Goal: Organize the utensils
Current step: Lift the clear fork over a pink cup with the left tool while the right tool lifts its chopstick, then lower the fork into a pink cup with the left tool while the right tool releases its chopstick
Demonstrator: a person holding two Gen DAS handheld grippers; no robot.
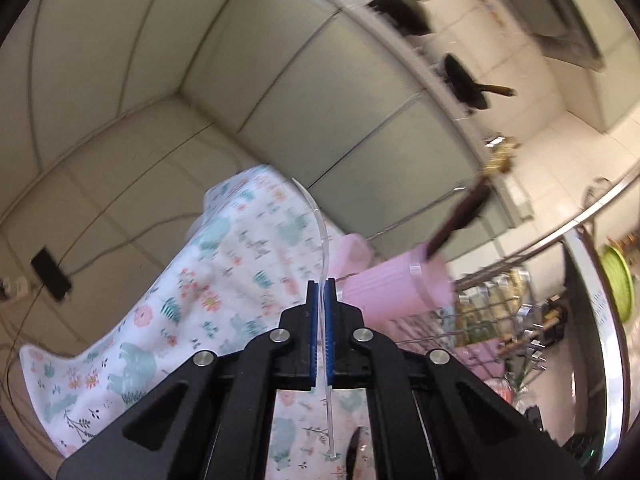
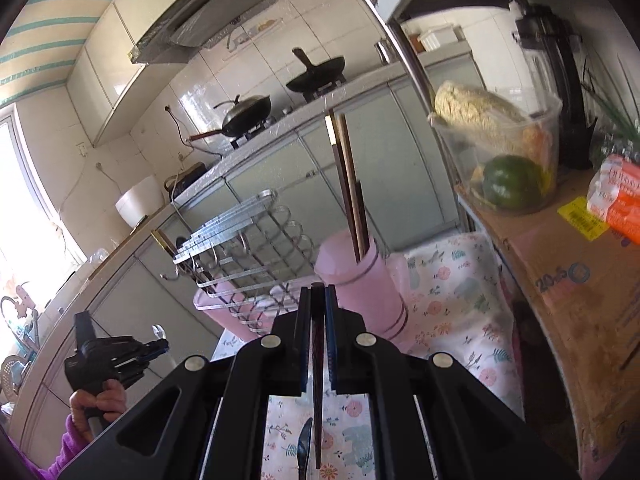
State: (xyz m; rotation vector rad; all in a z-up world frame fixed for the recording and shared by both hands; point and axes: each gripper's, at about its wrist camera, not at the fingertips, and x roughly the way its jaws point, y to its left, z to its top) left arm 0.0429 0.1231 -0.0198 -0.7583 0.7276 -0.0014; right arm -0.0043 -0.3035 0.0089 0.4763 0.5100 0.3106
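Observation:
My left gripper [image 1: 322, 286] is shut on a clear plastic utensil [image 1: 323, 240] that curves up past the fingertips and runs down between the pads. Right of it stands a pink ribbed holder cup [image 1: 394, 286] with dark chopsticks [image 1: 460, 210] sticking out. My right gripper [image 2: 318, 294] is shut on a dark chopstick [image 2: 317, 400] that hangs down below the pads. The pink cup [image 2: 360, 280] stands just beyond it, holding brown chopsticks [image 2: 348, 184]. The left gripper [image 2: 154, 348] also shows in the right wrist view, held in a hand at lower left.
A floral cloth [image 2: 452, 292] covers the table. A dark spoon [image 2: 304, 448] lies on it below the right gripper. A metal wire rack [image 2: 256, 248] on a pink tray stands left of the cup. A cardboard box [image 2: 580, 300] with a food container [image 2: 504, 152] is at right.

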